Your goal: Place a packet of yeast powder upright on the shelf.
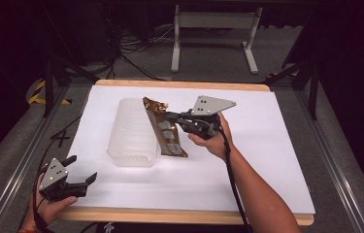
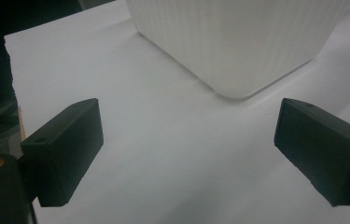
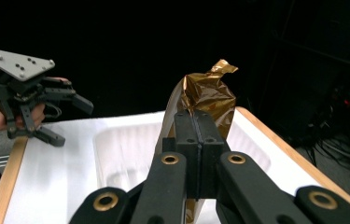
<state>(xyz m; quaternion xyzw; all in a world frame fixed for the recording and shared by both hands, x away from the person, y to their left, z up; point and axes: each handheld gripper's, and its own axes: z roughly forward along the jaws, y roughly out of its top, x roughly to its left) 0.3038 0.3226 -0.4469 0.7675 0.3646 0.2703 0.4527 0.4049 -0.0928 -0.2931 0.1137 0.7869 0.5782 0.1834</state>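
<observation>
A wooden-edged desk [image 1: 286, 217] covered by a white sheet filled the middle of the high view. On it stood one translucent white ribbed plastic tub [image 1: 132, 132], a long rectangle running from the upper centre of the frame toward the lower centre. One shiny gold-brown foil snack packet [image 1: 166, 130] hung just right of the tub, tilted, its crimped top toward the upper centre and its lower end toward the frame's middle; its long axis ran roughly alongside the tub's long side. Whether it touched the tub wall could not be told.

The right gripper [image 1: 170, 116], at centre frame, had its fingers [image 3: 185, 135] pressed fully together on the packet's upper part; in the right gripper view the foil rose above the closed fingers, with the tub's open well directly behind and below it. So the tub lay just left of the held packet in the high view, and the right hand was far nearer to it.

The left gripper [image 1: 81, 170] sat at the lower left near the desk's front edge, its fingers [image 2: 65, 149] spread wide with nothing between them, facing the tub's near corner.

Count: one tub, one packet, two grippers.
</observation>
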